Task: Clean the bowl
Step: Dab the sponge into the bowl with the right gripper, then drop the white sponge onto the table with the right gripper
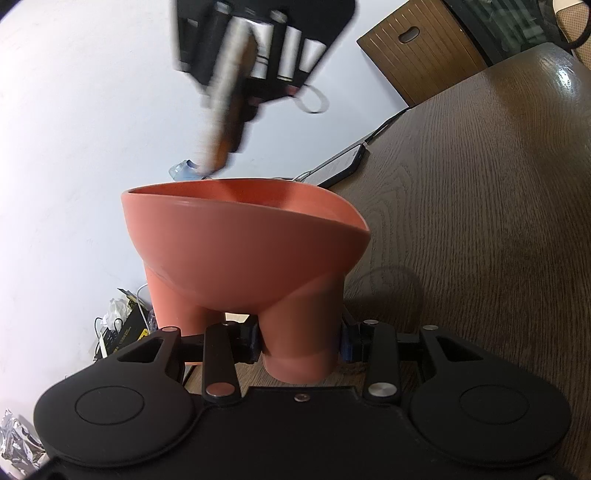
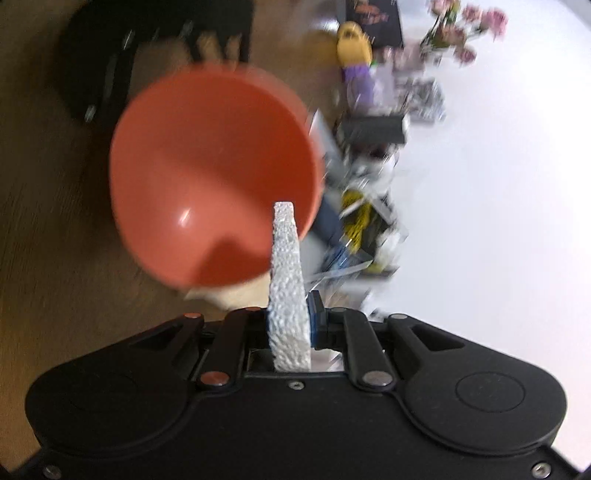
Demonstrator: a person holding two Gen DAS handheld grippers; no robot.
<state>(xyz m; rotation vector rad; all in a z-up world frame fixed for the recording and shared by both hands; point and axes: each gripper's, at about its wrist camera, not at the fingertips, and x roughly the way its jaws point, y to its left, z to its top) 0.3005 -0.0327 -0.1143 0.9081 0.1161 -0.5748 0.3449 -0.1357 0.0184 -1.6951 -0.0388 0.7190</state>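
Note:
A terracotta-red bowl (image 1: 240, 229) with thick legs is tilted on its side over the brown wooden table (image 1: 480, 221). My left gripper (image 1: 299, 343) is shut on one of the bowl's legs (image 1: 299, 332). My right gripper (image 2: 291, 325) is shut on a white textured sponge (image 2: 286, 280) that stands on edge just outside the bowl's near rim. The bowl's empty inside (image 2: 210, 173) faces the right wrist camera. In the left wrist view the right gripper (image 1: 221, 122) shows blurred above the bowl's rim, with the sponge's edge (image 1: 225, 85) along it.
A phone (image 1: 343, 162) lies at the table's edge behind the bowl. A wooden box (image 1: 417, 48) stands on the floor. Clutter lies on the white floor: boxes and cables (image 1: 122, 328), foil (image 1: 14, 439), a yellow and purple toy (image 2: 354, 55), pink flowers (image 2: 465, 26).

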